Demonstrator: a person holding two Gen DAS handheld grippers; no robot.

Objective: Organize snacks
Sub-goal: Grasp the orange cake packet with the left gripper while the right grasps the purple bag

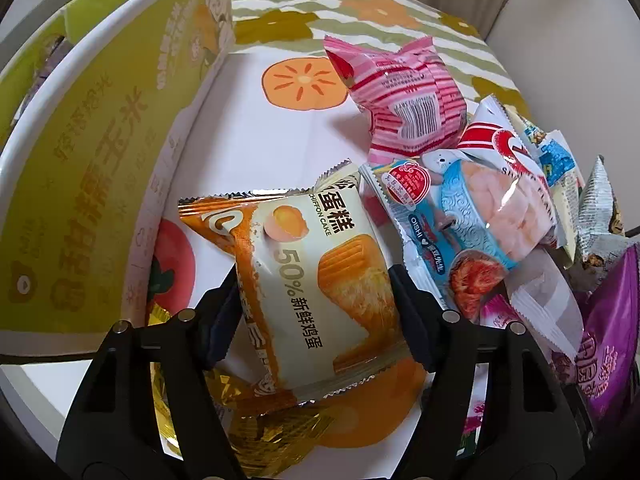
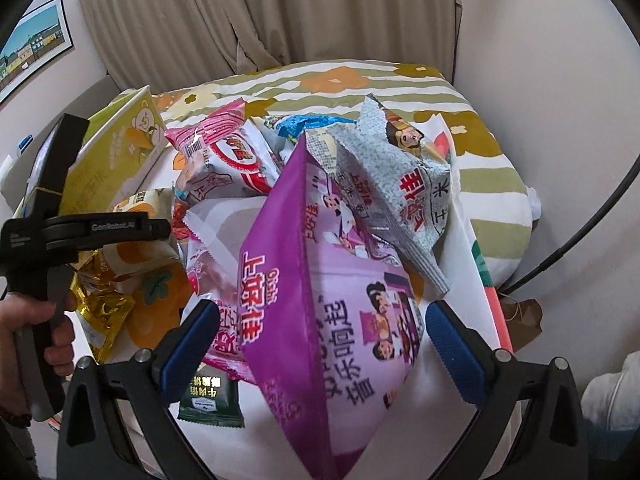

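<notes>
Left fingers (image 1: pixel 316 300) clamped on my chiffon cake packet (image 1: pixel 320 280), pads pressing both its sides. Gold foil wrapper (image 1: pixel 256 436) lies under it; yellow-green box (image 1: pixel 100 152) stands left of them. Right fingers (image 2: pixel 320 340) spread wide, gripping nothing; purple chip bag (image 2: pixel 320 300) sits between them, silver-grey bag (image 2: pixel 404 184) beyond.

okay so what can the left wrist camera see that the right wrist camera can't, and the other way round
Only the left wrist view shows the chiffon cake packet's printed front, with the left gripper's fingers pressing its sides. Only the right wrist view shows the curtain, wall picture, small dark green packet and the open right gripper. Both show the purple bag, pink striped packet and yellow-green box.
</notes>
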